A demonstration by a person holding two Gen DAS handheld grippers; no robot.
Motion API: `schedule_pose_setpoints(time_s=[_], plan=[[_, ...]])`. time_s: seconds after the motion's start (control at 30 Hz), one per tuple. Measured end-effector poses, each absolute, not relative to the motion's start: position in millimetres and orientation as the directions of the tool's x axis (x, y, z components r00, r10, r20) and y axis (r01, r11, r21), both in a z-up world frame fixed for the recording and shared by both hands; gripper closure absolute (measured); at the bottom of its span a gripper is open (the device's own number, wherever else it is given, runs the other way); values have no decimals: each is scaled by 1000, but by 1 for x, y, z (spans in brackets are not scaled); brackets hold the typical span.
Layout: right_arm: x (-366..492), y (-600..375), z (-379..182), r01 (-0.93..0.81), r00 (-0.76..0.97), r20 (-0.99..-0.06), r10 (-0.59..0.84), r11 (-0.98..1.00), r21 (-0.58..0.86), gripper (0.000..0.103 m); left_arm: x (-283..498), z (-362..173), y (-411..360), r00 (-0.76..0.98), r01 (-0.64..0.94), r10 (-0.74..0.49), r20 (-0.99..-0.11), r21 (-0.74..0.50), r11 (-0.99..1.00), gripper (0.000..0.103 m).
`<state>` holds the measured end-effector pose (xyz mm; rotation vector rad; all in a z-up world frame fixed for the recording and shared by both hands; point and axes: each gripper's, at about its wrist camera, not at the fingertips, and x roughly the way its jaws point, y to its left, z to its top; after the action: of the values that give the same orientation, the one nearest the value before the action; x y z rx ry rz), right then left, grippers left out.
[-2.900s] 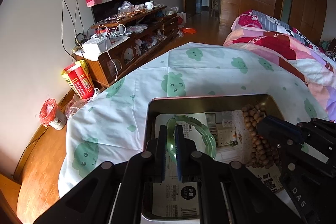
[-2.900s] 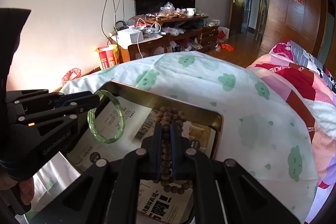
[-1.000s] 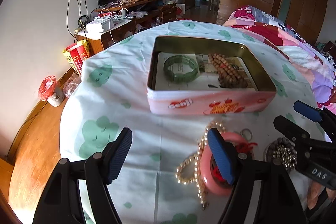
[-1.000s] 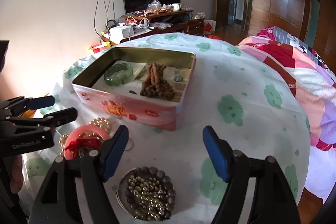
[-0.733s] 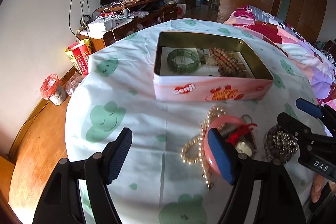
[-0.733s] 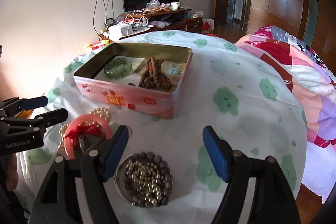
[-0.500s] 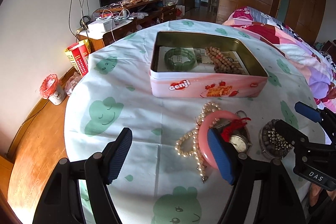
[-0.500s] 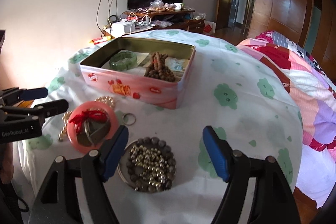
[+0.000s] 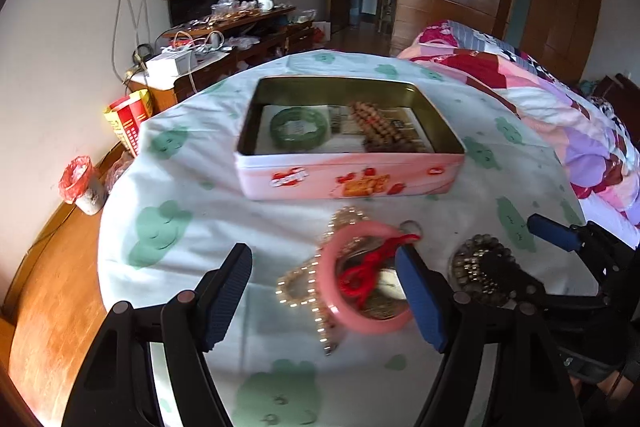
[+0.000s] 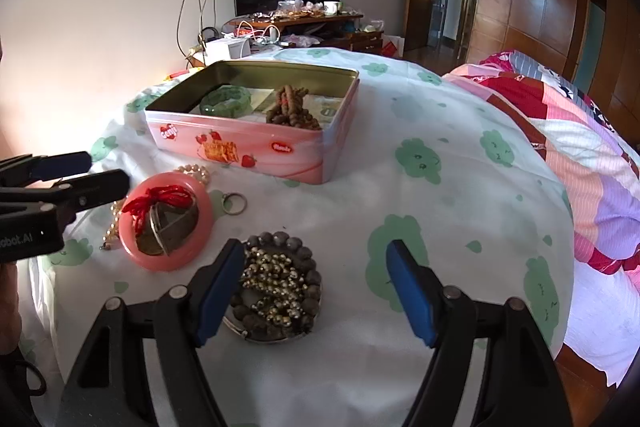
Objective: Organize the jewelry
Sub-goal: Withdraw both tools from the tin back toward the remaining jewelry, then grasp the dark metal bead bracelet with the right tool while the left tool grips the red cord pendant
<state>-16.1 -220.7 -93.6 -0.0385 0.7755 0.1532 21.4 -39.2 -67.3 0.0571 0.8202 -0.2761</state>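
both empty: left claw wide apart above pink bangle; right claw apart.

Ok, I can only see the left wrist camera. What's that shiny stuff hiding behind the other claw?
Observer: The right wrist view shows it whole: a round dish of small gold beads ringed by dark beads.
Child: Is the other claw grabbing it?
Observer: No. The right claw is open, with nothing between its blue pads; one pad only overlaps the dish's edge.
Child: What's inside the pink bangle?
Observer: A round metal piece, possibly a pocket watch, lies inside the pink bangle, with a red cord bunched on top.
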Motion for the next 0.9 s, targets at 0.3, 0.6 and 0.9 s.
schedule_pose_setpoints(time_s=[0.3,0.6,0.9], plan=[[-15,-219,-108,-200,643,-740,198,976,88,69,26,-78,-57,610,331,-277,-742,-79,940,65],[-16,-226,-105,-183,656,-731,188,979,88,80,18,-75,-57,601,385,-335,-726,-105,917,103],[-16,-228,-102,-172,672,-724,157,984,54,69,14,-49,-31,648,360,-357,-672,-143,922,103]])
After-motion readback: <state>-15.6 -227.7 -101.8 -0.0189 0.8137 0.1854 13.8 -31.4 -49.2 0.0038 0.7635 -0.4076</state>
